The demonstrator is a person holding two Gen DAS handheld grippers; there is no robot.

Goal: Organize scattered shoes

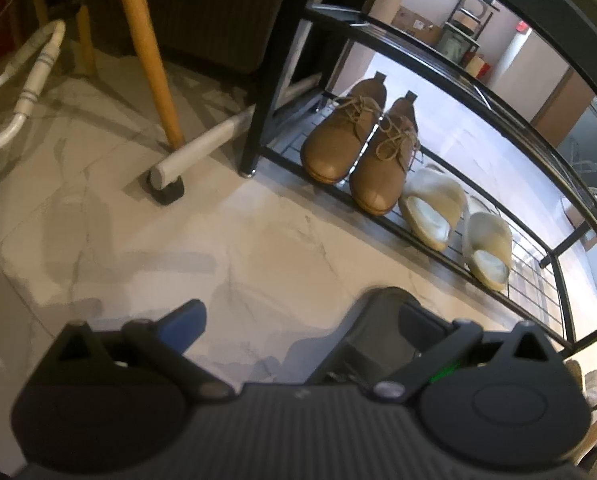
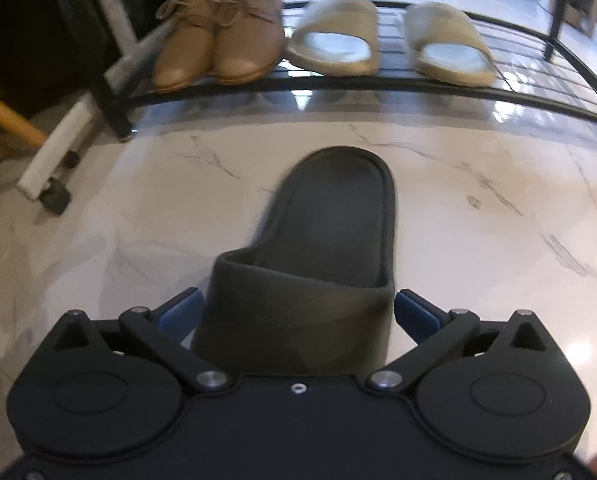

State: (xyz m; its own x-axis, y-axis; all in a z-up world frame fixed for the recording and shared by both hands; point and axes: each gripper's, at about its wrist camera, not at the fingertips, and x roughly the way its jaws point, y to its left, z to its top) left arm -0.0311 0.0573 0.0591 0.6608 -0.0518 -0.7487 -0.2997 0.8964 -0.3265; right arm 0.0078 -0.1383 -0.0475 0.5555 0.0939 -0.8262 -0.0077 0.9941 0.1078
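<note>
Right gripper (image 2: 296,314): blue-padded fingers (image 2: 416,314) are closing on either side of the strap of a black slide sandal (image 2: 322,248), carrying it heel-forward above the marble floor (image 2: 478,240), facing the shoe rack (image 2: 338,88). Left gripper (image 1: 298,320): fingers are standing wide apart and gripping nothing, a dark shape sitting blurred by the right finger. Rack's bottom shelf: tan lace-up shoes (image 1: 358,144) are sitting paired at its left end, beige slippers (image 1: 458,224) lying just beside them.
</note>
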